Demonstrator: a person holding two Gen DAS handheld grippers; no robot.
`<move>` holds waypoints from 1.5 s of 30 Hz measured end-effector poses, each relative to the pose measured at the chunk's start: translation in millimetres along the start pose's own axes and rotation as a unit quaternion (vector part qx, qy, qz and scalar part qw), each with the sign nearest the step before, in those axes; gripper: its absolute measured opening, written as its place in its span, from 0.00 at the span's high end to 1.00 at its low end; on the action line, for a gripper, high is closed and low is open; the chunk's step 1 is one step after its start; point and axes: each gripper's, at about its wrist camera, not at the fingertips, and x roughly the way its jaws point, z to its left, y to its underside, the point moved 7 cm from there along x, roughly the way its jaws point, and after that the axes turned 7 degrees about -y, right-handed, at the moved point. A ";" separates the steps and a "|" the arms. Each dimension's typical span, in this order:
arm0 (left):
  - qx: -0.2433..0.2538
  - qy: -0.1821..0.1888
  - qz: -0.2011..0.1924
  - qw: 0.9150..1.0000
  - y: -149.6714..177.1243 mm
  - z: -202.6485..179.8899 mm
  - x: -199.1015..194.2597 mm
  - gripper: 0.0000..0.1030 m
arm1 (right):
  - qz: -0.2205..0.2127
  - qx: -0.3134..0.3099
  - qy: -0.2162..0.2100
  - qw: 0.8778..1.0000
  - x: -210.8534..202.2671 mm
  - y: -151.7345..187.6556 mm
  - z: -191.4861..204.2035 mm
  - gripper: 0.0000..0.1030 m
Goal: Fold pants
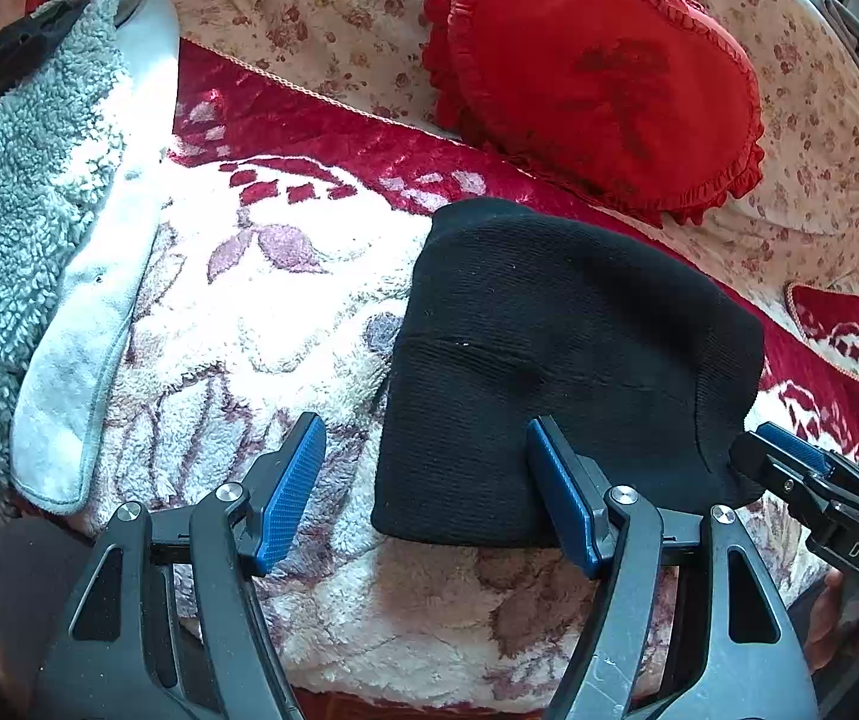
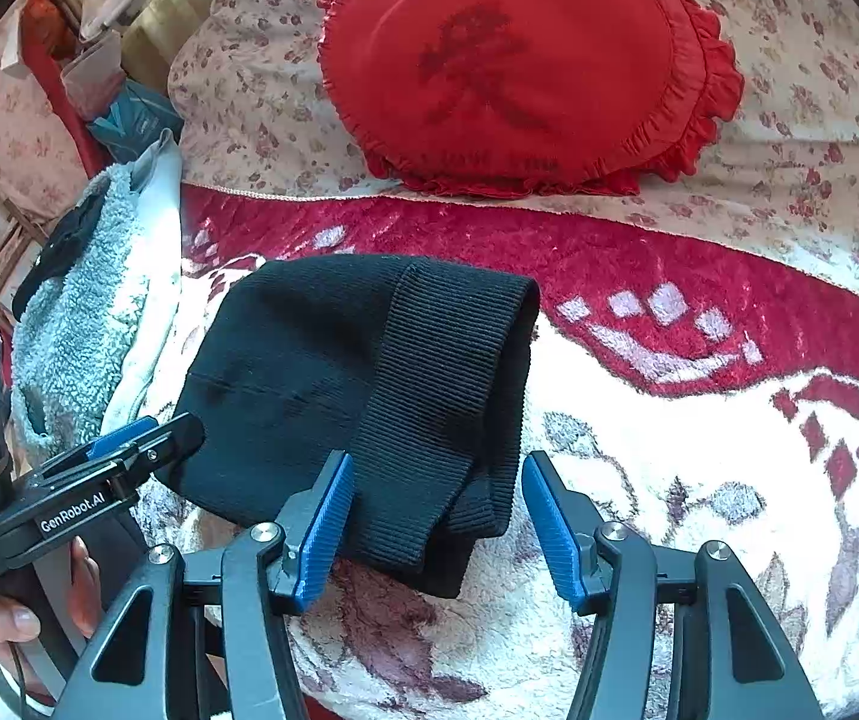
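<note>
- Gaping wide, the left tongs (image 1: 426, 495) hang over the near left corner of the folded pants (image 1: 555, 372), gripping nothing.
- Right tongs (image 2: 438, 531) stand wide too, straddling the ribbed cuff end (image 2: 447, 396).
- Pants lie bundled on the fleecy blanket (image 2: 639, 480) of the bed.
- Soft, light, floppy knit, probably: pinch thick folded edges, through all layers.

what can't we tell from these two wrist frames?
- Black pants: layers underneath, hidden by the top fold in both views.
- Left gripper: jaws open, whether the right pad touches cloth is unclear.
- Dark item on the grey fleece: cut off by the left wrist view's edge.
</note>
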 end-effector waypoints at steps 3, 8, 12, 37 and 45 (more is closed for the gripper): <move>0.000 0.003 0.001 1.000 -2.4 1.4 1.1 0.32 | 0.001 0.010 -0.006 1.000 1.8 0.4 -4.8 0.44; -0.005 0.029 0.013 0.999 -6.6 4.2 8.1 0.32 | 0.003 0.037 -0.027 0.999 8.9 1.0 -13.4 0.40; -0.016 0.052 0.023 0.998 -10.4 6.0 15.9 0.32 | 0.001 0.069 -0.059 0.996 18.4 0.8 -19.0 0.37; 0.028 0.071 0.020 0.997 -12.3 -32.9 20.8 0.46 | -0.037 0.045 -0.085 0.995 29.4 -13.5 -6.1 0.60; 0.048 0.089 -0.022 0.995 -55.6 -64.2 4.7 0.53 | -0.088 0.016 -0.063 0.994 -1.3 -61.0 -10.5 0.63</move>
